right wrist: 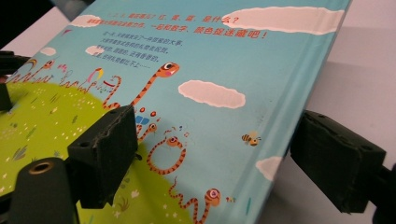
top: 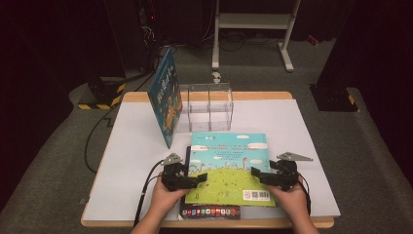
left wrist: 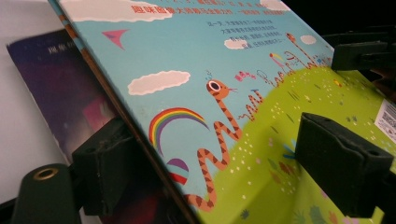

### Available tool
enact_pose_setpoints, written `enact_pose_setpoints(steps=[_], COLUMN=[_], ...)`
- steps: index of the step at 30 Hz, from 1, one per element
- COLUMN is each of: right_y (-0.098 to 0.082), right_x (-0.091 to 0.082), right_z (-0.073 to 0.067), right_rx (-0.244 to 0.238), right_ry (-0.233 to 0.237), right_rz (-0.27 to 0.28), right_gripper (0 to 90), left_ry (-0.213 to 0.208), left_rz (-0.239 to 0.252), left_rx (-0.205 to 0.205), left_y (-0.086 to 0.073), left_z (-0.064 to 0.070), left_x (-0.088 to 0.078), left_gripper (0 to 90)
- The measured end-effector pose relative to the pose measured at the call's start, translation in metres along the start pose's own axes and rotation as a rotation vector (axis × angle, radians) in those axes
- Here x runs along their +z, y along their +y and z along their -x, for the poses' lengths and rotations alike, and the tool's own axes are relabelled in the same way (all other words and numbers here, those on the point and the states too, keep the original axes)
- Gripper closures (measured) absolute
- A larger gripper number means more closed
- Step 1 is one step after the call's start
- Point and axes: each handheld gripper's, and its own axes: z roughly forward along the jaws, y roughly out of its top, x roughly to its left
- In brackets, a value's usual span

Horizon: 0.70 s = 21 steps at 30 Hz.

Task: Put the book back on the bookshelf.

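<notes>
We are straddling the flat sky-blue and green picture book (top: 229, 168) with both jaws apart: left gripper (top: 198, 179), right gripper (top: 255, 174). Clamp opposite edges evenly before lifting.

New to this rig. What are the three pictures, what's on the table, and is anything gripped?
No robot arm here: a person holds a pair of hand-held black tongs in each hand. The high view looks down from above; the other two pictures come from cameras riding on each pair.

On the white table lies a picture book with a blue sky and green hill cover, on top of a dark book. Behind stand a clear plastic divided organiser and an upright blue book leaning against it.

The left tongs and right tongs straddle the picture book's side edges, jaws open. Nothing looks clamped yet.
</notes>
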Motion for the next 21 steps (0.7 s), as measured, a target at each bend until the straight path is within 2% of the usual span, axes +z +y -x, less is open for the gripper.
enact_pose_setpoints(steps=[3, 6, 9, 11, 13, 17, 21], right_y=[0.007, 0.006, -0.001, -0.005, -0.009, -0.012, -0.013], right_x=[0.007, 0.008, 0.003, -0.002, -0.006, -0.009, -0.007], right_z=[0.008, 0.011, 0.011, 0.009, 0.006, 0.003, 0.002], right_rx=[0.011, 0.017, 0.018, 0.019, 0.016, 0.013, 0.017], right_ry=[0.003, 0.015, 0.028, 0.036, 0.041, 0.052, 0.065], right_rz=[0.002, 0.016, 0.031, 0.021, 0.016, 0.003, 0.0], right_gripper=[15.0, 15.3, 16.3, 16.3, 16.3, 14.8, 13.9], left_ry=[-0.012, -0.025, -0.022, -0.023, -0.024, -0.01, -0.013], left_rz=[0.021, 0.029, 0.028, 0.02, 0.033, 0.035, 0.03], left_rx=[0.002, 0.004, 0.0, 0.01, 0.023, 0.028, 0.014], left_y=[0.004, 0.003, 0.002, 0.0, -0.005, -0.007, -0.008], left_z=[-0.004, -0.007, -0.005, -0.004, -0.002, 0.001, 0.002], left_x=[0.006, 0.005, 0.0, -0.007, -0.013, -0.015, -0.013], left_gripper=[15.1, 15.2, 16.6, 18.5, 18.7, 19.2, 18.1])
